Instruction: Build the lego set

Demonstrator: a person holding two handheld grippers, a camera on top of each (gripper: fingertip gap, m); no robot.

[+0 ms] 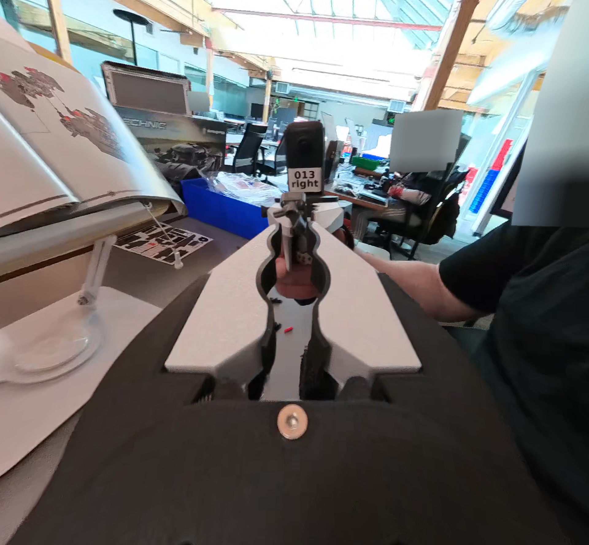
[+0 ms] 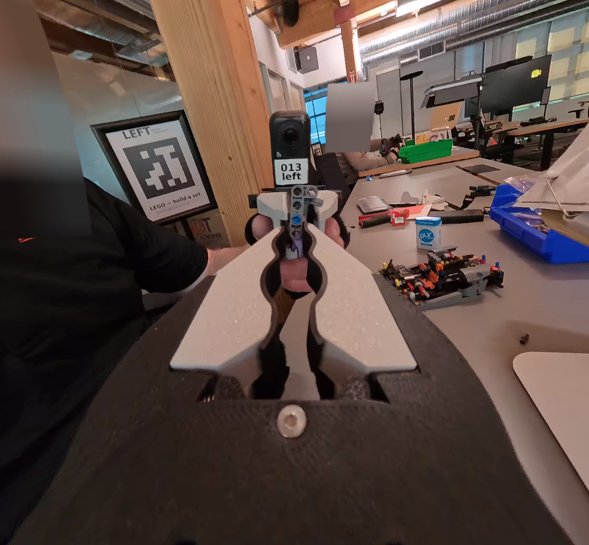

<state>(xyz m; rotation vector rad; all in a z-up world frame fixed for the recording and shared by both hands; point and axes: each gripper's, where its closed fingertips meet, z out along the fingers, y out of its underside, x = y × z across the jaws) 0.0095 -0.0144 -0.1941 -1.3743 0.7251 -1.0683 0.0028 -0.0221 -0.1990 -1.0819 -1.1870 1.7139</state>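
Both hand-held grippers meet nose to nose above the counter (image 2: 446, 322): the left hand-held gripper (image 1: 294, 236) and the right hand-held gripper (image 2: 294, 236) each pinch the small grey lego sub-assembly (image 2: 299, 207), probably so one steadies it while the other seats a part. Right of that sub-assembly, the main lego model (image 2: 443, 277) lies on the counter; the instruction booklet (image 1: 63, 134) stands propped, facing the builder.

Bright daylight, fisheye views.
The skylight (image 1: 334, 35) glares white, blown out; straight beams bow at both frames' edges; the booklet (image 1: 63, 134) is blurred, while the worktop (image 2: 478, 332) looks evenly lit with soft shadows.
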